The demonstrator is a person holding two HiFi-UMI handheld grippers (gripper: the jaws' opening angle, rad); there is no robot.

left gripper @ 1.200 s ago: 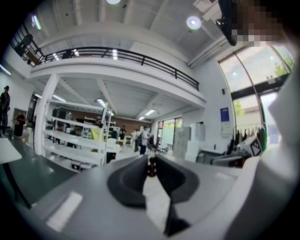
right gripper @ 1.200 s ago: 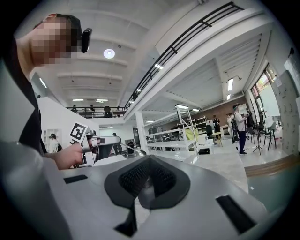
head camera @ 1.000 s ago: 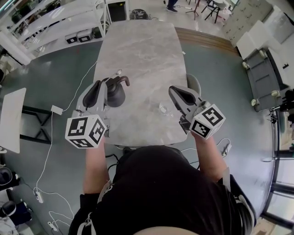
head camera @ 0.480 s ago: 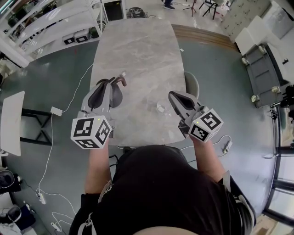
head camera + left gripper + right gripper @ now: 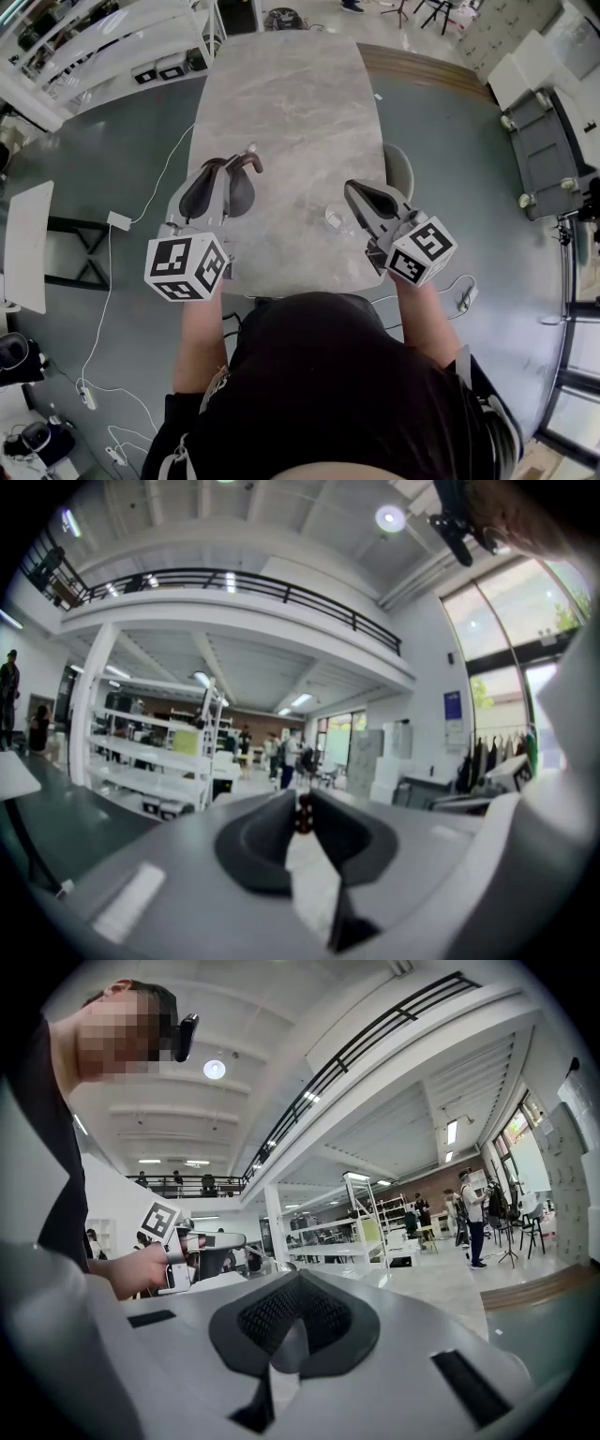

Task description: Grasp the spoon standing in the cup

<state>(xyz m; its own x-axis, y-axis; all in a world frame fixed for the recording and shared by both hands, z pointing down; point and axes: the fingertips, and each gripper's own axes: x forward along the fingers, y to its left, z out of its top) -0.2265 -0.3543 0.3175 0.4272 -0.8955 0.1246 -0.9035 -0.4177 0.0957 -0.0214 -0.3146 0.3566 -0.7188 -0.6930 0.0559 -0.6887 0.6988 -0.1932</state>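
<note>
A dark cup (image 5: 240,195) stands near the left edge of the marble table (image 5: 291,103). A thin brown spoon handle (image 5: 248,163) rises from it. My left gripper (image 5: 225,167) reaches in level from the near side and is shut on that handle. In the left gripper view the brown handle (image 5: 303,815) shows pinched between the dark pads (image 5: 258,841); the cup itself is hidden below them. My right gripper (image 5: 352,187) hovers over the table's right front part, away from the cup. Its jaws (image 5: 298,1279) are shut with nothing in them.
A small clear object (image 5: 333,220) lies on the table just left of the right gripper. A round chair seat (image 5: 398,171) pokes out at the table's right edge. A white cable and adapter (image 5: 117,222) lie on the floor to the left, near another white table (image 5: 23,246).
Both grippers and the cup keep their places on the table; only the head camera shifts slightly.
</note>
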